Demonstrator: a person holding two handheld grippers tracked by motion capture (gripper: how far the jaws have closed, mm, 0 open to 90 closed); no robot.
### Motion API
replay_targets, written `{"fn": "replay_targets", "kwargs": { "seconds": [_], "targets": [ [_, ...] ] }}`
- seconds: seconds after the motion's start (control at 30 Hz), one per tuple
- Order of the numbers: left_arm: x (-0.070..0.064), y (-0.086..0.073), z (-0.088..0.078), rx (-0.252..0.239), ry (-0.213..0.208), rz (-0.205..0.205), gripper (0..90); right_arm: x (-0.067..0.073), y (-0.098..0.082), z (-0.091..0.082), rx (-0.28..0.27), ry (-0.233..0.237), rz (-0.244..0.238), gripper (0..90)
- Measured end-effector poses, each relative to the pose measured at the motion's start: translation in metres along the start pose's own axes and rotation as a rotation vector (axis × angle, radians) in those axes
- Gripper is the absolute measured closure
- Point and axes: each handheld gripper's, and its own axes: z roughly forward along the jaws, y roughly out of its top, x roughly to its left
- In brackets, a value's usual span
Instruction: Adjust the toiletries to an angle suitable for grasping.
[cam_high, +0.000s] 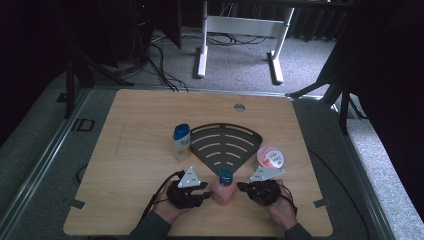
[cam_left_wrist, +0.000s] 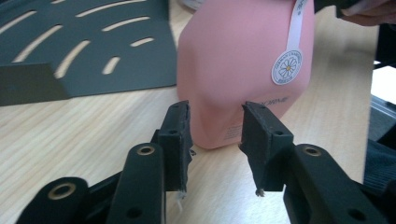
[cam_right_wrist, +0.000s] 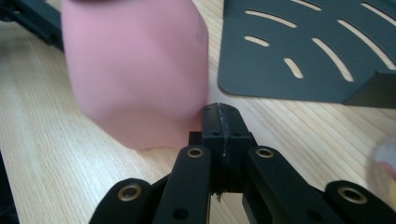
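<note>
Pink plastic bottle (cam_left_wrist: 243, 70), smooth and boxy with a blue cap, stands just before the slotted dark fan-shaped tray (cam_high: 226, 144). Left gripper (cam_left_wrist: 215, 128) gapes, its tips at the bottle's base without pinching; right gripper (cam_right_wrist: 219, 122), jaws pressed together empty, noses the bottle's other side.

Lab-like recording space — wooden table (cam_high: 140, 120), floor cables (cam_high: 160, 70), dark curtains (cam_high: 385, 75)

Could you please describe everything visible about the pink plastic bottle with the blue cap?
The pink plastic bottle with the blue cap stands upright on the wooden table, just before the dark slotted tray. Its matte body carries a white strip label with a round daisy sticker. The left gripper, open, faces its base; the right gripper, shut, sits at its lower edge.
</note>
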Motion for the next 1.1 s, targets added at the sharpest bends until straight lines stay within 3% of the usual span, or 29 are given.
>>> {"fn": "replay_targets", "kwargs": {
  "seconds": [0.23, 0.43, 0.57, 0.87, 1.1],
  "targets": [
    [0.007, -0.004, -0.006, -0.006, 0.027, -0.027, 67.8, 0.005, 0.006, 0.007, 0.0, 0.018, -0.015, 90.0],
    [0.0, -0.005, -0.015, -0.008, 0.039, -0.001, 79.9, 0.01, 0.01, -0.002, -0.044, 0.042, -0.038, 90.0],
    [-0.008, -0.003, -0.024, -0.04, 0.053, 0.018, 88.1, 0.016, 0.011, -0.006, -0.046, 0.051, -0.073, 90.0],
    [-0.023, 0.007, -0.029, -0.088, 0.06, 0.057, 88.4, 0.019, 0.016, 0.002, -0.059, 0.074, -0.076, 90.0],
    [-0.028, 0.017, -0.023, -0.086, 0.071, 0.089, 89.3, 0.022, 0.024, 0.013, -0.072, 0.096, -0.08, 90.0]
  ]
}}
